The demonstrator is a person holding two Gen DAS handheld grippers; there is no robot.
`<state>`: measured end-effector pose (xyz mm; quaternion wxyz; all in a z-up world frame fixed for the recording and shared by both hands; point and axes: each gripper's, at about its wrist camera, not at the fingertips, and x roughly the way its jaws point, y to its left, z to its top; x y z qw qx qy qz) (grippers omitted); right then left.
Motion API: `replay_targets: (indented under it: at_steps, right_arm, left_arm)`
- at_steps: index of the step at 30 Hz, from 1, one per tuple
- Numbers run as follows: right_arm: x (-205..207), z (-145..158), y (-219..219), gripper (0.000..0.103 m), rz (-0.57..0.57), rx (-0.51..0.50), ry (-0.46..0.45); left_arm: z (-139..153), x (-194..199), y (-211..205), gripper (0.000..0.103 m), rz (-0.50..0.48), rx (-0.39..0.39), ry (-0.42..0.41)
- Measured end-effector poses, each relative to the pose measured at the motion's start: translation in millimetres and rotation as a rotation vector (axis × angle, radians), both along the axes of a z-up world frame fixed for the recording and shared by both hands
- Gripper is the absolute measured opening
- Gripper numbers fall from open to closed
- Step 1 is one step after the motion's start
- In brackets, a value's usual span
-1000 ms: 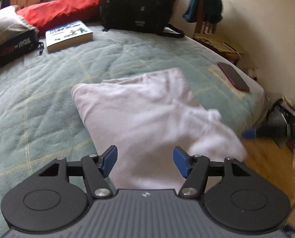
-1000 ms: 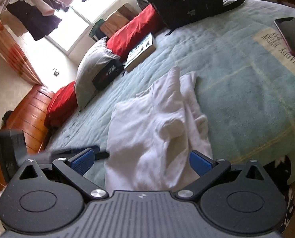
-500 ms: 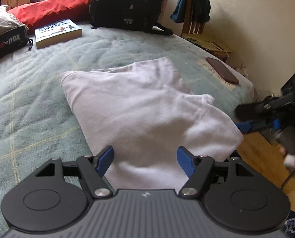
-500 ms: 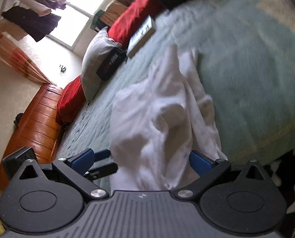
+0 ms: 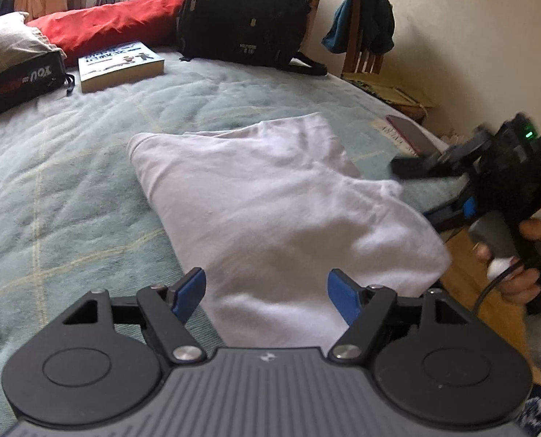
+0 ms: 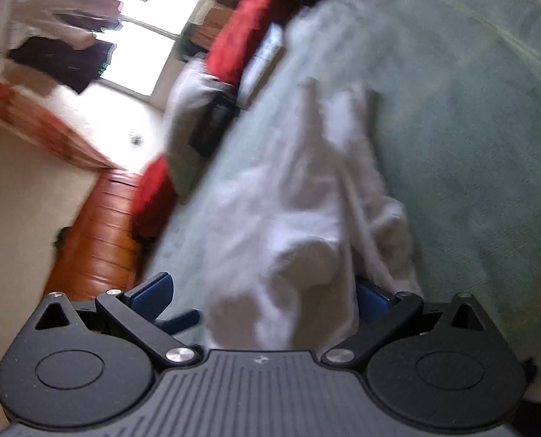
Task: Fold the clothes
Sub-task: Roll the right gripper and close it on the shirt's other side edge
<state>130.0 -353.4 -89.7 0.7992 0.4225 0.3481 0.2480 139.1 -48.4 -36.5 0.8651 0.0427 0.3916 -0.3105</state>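
Two views show one white garment [image 5: 270, 211], partly folded, lying on the teal bed [image 5: 51, 182] near its edge.

Left wrist view: the left hand-held gripper [image 5: 265, 293] hovers over the garment's near end with its blue pads well apart and nothing pinched between them; its jaws have just been opening. The cloth looks thin, light and limp, so it should crease wherever it is lifted and sag between two holds. The near corners or the doubled edge on the right seem the best places to pinch. At the right edge of this view the right hand-held gripper [image 5: 449, 196], held in a hand [image 5: 525, 255], reaches toward the garment's side; a second ago only a blur showed there. The cloth's right side also lies a little flatter now.

Right wrist view: the picture is smeared. The right hand-held gripper [image 6: 261, 296] stands wide open, with a bunched hump of the garment [image 6: 299, 218] between its pads but not squeezed as far as can be told. Compared with a second ago, the cloth fills more of the gap and the bed looks more tilted.
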Motion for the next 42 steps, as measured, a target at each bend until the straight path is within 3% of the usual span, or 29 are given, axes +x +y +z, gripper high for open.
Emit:
replay_targets:
  at_steps: [3,6,12,15,20,30,37,42]
  right_arm:
    - [3.3,9.8,2.5,0.103,0.013,-0.018,-0.072]
    - [15.4,0.7,2.0,0.101,0.002,-0.078,-0.07]
    - [21.4,-20.2,-14.2,0.067,-0.095,-0.06,-0.062]
    - [10.6,-20.7,-7.5,0.039,-0.152,-0.151,-0.081]
    - [-0.6,-7.7,4.5,0.026,-0.182,-0.272,-0.139]
    - [-5.4,14.9,8.9,0.02,-0.216,-0.338,-0.206]
    - [-2.5,17.7,7.5,0.019,-0.247,-0.355,-0.193]
    - [3.0,3.6,1.1,0.019,-0.243,-0.329,-0.123]
  left_arm:
    - [-1.4,2.6,2.4,0.074,0.009,-0.011,0.011]
    - [-3.9,4.5,2.8,0.074,0.024,-0.012,0.021]
    - [-8.0,2.8,2.5,0.074,0.031,0.01,0.037]
    - [-12.2,3.4,2.5,0.074,0.045,0.011,0.062]
    - [-16.4,1.9,1.8,0.074,0.076,0.008,0.105]
    - [-9.8,-2.6,-10.4,0.075,0.08,0.048,0.079]
    - [-7.1,-5.7,-8.5,0.076,0.069,0.044,0.067]
    - [-4.2,-7.4,-5.8,0.076,0.072,0.039,0.057]
